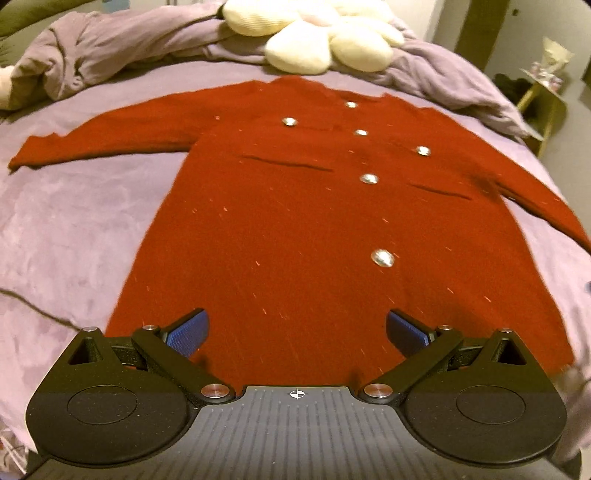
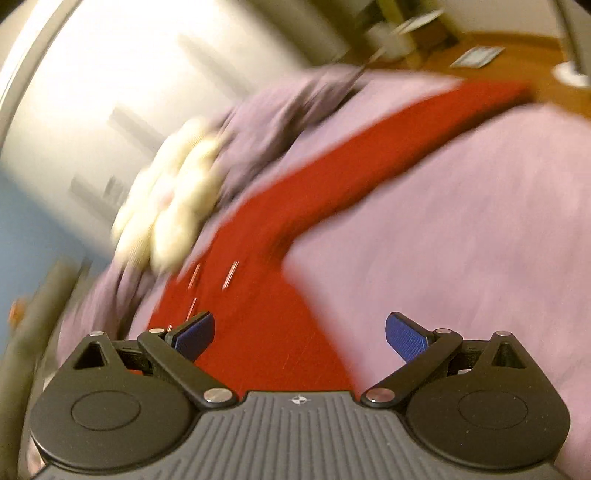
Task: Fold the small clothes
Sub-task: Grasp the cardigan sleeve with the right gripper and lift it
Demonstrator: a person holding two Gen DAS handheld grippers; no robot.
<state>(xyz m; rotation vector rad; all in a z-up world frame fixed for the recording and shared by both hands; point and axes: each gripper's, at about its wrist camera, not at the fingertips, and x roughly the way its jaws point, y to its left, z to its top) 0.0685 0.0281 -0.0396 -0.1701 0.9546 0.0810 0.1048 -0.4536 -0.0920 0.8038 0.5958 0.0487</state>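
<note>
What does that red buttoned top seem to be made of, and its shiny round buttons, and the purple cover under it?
The red buttoned cardigan looks like fuzzy knitted wool or a blend: matte, with lint flecks. Its round silver buttons glint like polished metal, possibly metallised plastic. The purple bed cover seems velvety plush, showing brushed light-and-dark patches.

Red knit cardigan [image 1: 280, 221] spread flat, front up, across the middle of the frame on a lilac bedsheet [image 1: 74, 221]. Sleeves stretched out toward the left edge and the right edge. Silver buttons [image 1: 382, 257] running up the front right of centre, with two slit pockets across the chest. Left gripper [image 1: 297, 332] at the bottom centre, blue pads [image 1: 188, 332] spread wide over the hem, gripping nothing. Crumpled mauve duvet [image 1: 110, 48] along the top, cream flower-shaped cushion [image 1: 314, 33] at top centre. Yellow stool [image 1: 543, 107] at upper right.
</note>
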